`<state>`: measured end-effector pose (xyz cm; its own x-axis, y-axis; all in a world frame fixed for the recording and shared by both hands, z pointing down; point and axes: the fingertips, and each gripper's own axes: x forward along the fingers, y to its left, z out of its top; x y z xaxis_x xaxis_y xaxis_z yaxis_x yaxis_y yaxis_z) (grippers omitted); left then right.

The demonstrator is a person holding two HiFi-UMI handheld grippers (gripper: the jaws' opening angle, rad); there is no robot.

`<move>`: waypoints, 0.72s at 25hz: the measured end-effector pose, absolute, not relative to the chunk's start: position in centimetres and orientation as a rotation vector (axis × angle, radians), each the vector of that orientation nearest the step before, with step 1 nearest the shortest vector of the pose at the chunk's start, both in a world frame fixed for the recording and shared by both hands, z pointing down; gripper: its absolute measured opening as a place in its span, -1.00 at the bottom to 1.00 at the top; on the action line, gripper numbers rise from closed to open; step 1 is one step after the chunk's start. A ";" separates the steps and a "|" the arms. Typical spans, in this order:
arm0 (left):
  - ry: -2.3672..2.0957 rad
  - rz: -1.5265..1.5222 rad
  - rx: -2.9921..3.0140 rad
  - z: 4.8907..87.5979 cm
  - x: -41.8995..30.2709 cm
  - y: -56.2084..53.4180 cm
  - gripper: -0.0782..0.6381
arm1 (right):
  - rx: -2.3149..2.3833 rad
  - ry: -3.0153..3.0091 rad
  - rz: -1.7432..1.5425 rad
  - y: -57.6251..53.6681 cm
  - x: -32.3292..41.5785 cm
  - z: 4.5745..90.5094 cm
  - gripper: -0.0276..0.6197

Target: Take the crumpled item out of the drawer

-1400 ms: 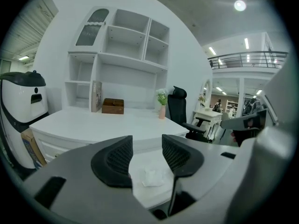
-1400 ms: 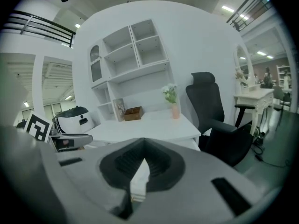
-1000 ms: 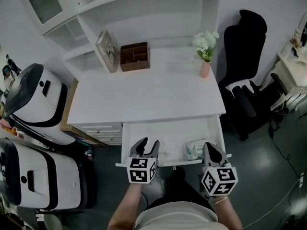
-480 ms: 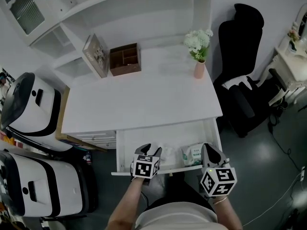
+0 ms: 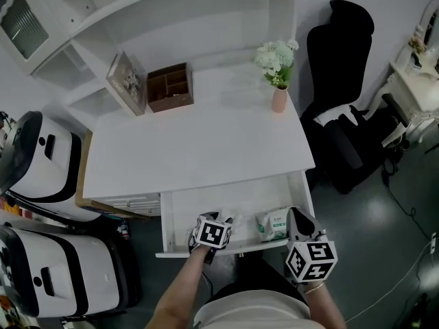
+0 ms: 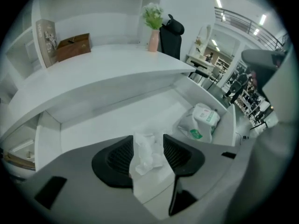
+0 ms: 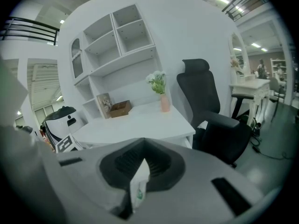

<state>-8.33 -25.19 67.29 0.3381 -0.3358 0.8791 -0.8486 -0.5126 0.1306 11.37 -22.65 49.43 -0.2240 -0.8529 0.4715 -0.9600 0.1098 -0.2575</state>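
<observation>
left gripper (image 6: 148,139) has its jaws spread wide with the crumpled tissue (image 6: 145,158) right between them, and it doesn't look squeezed. The tissue lies on the floor of the open drawer (image 5: 206,201), near the front. right gripper (image 7: 142,160) has its jaws closed on a thin white edge with green print, looks like the wipes pack (image 6: 201,122) just right of the tissue. Past that the white tabletop (image 5: 206,142), then a brown organizer (image 5: 170,86), picture frame (image 5: 125,82) and pink vase (image 5: 278,100) at the back

The crumpled item (image 6: 146,154) is a white, scrunched-up bit of paper. It lies on the floor of the open white drawer (image 5: 199,203), low in the middle of the head view.
</observation>
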 end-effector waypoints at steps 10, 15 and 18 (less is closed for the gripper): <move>-0.949 1.187 1.851 70.9 -8.7 -25.0 -0.26 | 1.801 -2.166 0.790 -23.1 11.4 50.0 -0.91; -0.900 1.254 1.793 72.6 -9.1 -24.8 -0.26 | 1.799 -2.160 0.797 -23.2 11.6 50.1 -0.91; -0.874 1.290 1.761 73.6 -9.2 -24.5 -0.28 | 1.802 -2.155 0.803 -23.3 11.8 50.2 -0.91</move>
